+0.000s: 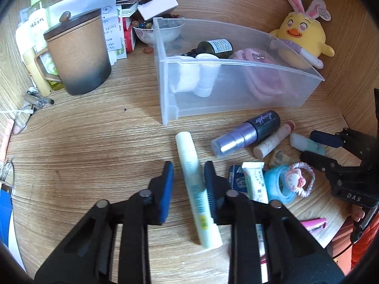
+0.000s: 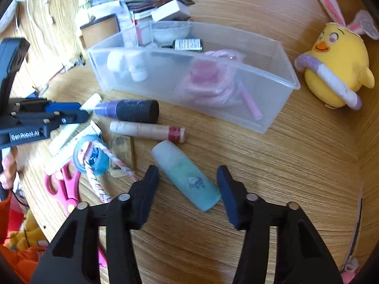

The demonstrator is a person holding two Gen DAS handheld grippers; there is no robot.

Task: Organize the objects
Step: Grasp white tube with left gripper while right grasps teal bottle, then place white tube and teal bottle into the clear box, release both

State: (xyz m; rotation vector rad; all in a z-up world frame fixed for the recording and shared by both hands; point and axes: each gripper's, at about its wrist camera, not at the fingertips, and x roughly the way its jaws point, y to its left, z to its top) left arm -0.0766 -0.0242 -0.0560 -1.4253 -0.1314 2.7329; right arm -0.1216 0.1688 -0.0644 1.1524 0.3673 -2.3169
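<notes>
White cylindrical tube lies inside left tool, seemingly unclamped; right tool spread apart.

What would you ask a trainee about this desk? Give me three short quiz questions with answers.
1. True or false: the clear plastic bin is empty.
2. Which item lies between the jaws of the right gripper? A) pink scissors B) teal bottle C) purple spray bottle
3. What toy sits beyond the bin?

Key
1. False: it holds a dark bottle and a coiled pink cord, among other things.
2. B. The jaws straddle it, still open.
3. A yellow chick plush with bunny ears.
</notes>
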